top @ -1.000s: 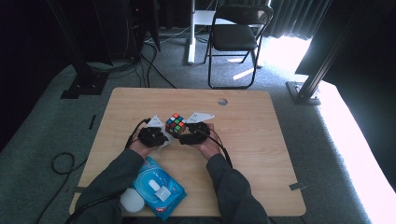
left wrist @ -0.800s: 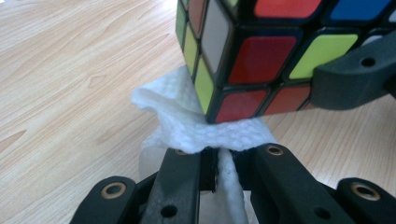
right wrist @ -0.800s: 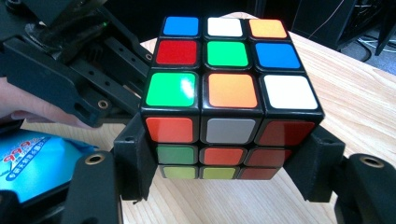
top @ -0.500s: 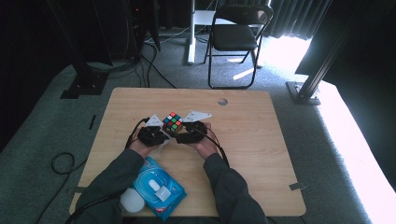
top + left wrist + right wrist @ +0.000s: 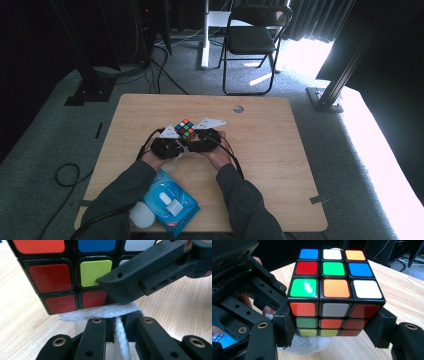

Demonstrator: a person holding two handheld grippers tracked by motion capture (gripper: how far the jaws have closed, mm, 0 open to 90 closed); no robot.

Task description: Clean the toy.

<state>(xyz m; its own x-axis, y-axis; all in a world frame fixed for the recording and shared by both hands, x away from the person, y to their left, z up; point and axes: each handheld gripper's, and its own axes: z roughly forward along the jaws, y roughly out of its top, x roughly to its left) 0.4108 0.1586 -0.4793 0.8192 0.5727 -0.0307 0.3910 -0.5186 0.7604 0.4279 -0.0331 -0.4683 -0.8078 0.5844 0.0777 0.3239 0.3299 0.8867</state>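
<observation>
A scrambled Rubik's cube (image 5: 185,128) sits mid-table between both grippers. My right gripper (image 5: 332,326) is shut on the cube (image 5: 334,287), one jaw pressed against each side near its base. My left gripper (image 5: 117,325) is shut on a white wipe (image 5: 100,312), whose crumpled end lies against the cube's (image 5: 62,277) bottom edge. The right gripper's jaw crosses that view in front of the cube. In the high view the left gripper (image 5: 167,145) and right gripper (image 5: 207,140) meet just in front of the cube. The wipe (image 5: 304,343) bulges under the cube's near edge.
A blue wipes packet (image 5: 167,200) lies at the table's (image 5: 280,165) near left edge beside a white lid (image 5: 141,216). A small round hole (image 5: 238,108) marks the far side of the top. A folding chair (image 5: 252,40) and cables stand beyond the table.
Both hands have drawn slightly closer together at the cube. The cube has barely shifted.
</observation>
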